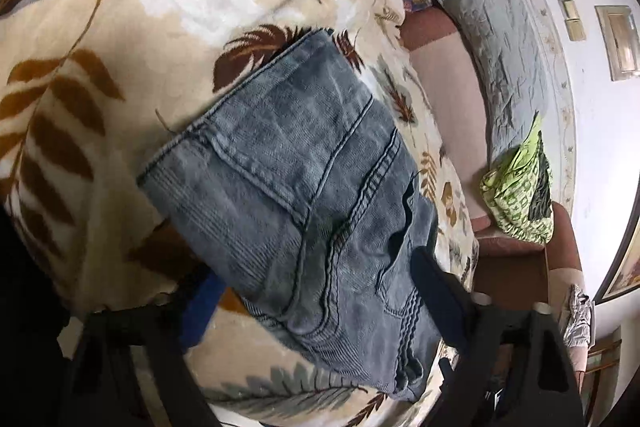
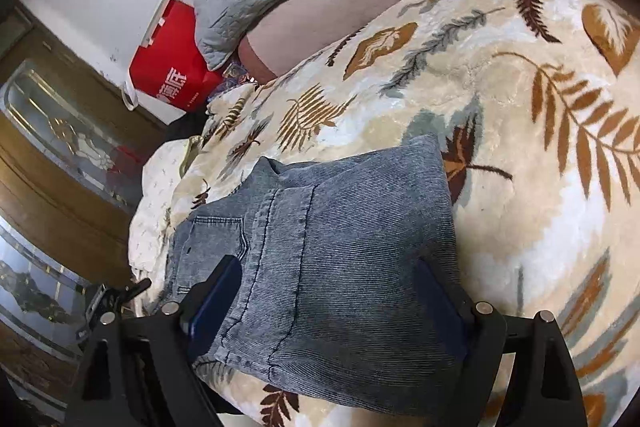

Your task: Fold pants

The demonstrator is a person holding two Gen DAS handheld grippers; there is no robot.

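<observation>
On a leaf-printed cream blanket (image 2: 520,131), the folded grey-blue pants (image 2: 340,267) lie as a compact bundle, with a back pocket and seams facing up. In the right wrist view the right gripper (image 2: 332,307) straddles the near end of the bundle: its two dark fingers (image 2: 218,303) stand spread wide at either side of the denim, which fills the gap between them; whether the pads actually press on the cloth cannot be told. In the left wrist view the left gripper (image 1: 320,303) is also splayed wide over the pants (image 1: 304,195), one finger low at the left just beside the bundle's edge, the other overlapping the cloth's right side near the dark opening in the fabric; a grip cannot be made out here either. Beyond the blanket lie a grey quilted pillow (image 1: 504,59), a green patterned cloth (image 1: 520,187) and a red bag (image 2: 172,67).
</observation>
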